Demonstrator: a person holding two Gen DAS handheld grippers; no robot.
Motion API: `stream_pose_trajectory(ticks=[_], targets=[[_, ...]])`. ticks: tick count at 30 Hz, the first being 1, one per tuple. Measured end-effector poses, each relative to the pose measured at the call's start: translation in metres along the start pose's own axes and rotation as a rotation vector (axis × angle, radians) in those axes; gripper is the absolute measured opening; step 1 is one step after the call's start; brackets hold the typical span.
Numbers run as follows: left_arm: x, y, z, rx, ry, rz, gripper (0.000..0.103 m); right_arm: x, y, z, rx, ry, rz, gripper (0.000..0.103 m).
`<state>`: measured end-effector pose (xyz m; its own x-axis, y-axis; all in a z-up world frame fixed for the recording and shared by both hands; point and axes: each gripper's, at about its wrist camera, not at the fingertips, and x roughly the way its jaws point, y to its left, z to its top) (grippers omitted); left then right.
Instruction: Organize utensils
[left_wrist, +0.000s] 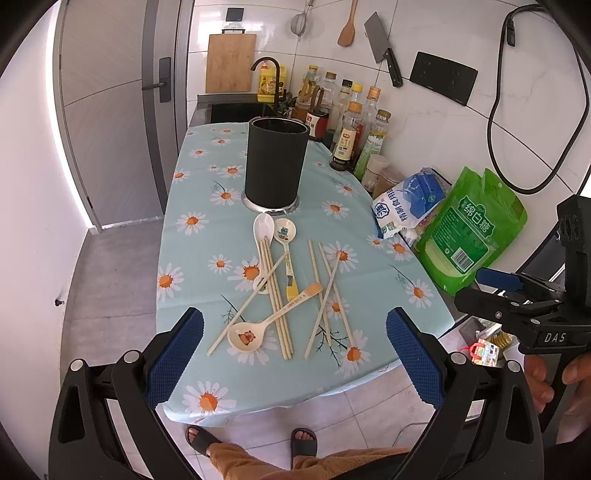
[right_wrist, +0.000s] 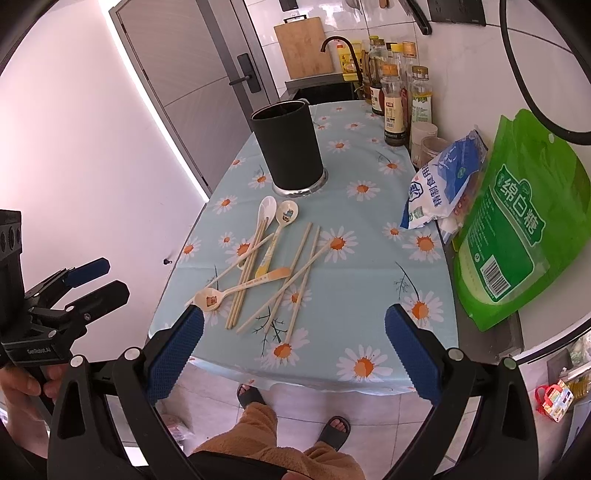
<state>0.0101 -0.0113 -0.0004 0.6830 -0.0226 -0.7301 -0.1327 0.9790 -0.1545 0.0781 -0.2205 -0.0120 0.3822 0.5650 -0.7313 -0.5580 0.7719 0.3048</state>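
Both the left gripper (left_wrist: 294, 360) and right gripper (right_wrist: 293, 356) gape wide above the table edge; 3 spoons (left_wrist: 245, 336) tangle with chopsticks (left_wrist: 275, 295), perhaps 8, before the black holder (left_wrist: 276, 162).

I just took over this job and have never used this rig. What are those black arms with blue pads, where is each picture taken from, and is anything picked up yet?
There is no robot: a person holds a two-finger clamp in each hand, with a camera looking along its fingers. One picture is from the left gripper, the other from the right gripper. Both stand open and hold nothing. On the daisy tablecloth lie three spoons and loose chopsticks, crossing in a heap. Behind them stands the black utensil holder, upright. Bottles and a green bag line the wall.
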Motion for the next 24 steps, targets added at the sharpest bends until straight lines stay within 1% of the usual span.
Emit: stream_pose_trajectory(ticks=[10, 16, 20, 24], targets=[[-0.003, -0.002, -0.002, 0.006, -0.001, 0.019, 0.096, -0.002, -0.002, -0.002, -0.005, -0.006, 0.002, 0.097], [-0.004, -0.003, -0.003, -0.001, -0.001, 0.018, 0.096, -0.003, -0.009, -0.004, 0.018, 0.007, 0.017, 0.098], [-0.001, -0.004, -0.003, -0.007, 0.011, 0.022, 0.096, -0.003, -0.012, -0.004, 0.024, 0.014, 0.025, 0.097], [0.005, -0.003, -0.001, -0.003, 0.042, 0.026, 0.096, -0.001, -0.016, -0.001, 0.044, 0.021, 0.042, 0.097]])
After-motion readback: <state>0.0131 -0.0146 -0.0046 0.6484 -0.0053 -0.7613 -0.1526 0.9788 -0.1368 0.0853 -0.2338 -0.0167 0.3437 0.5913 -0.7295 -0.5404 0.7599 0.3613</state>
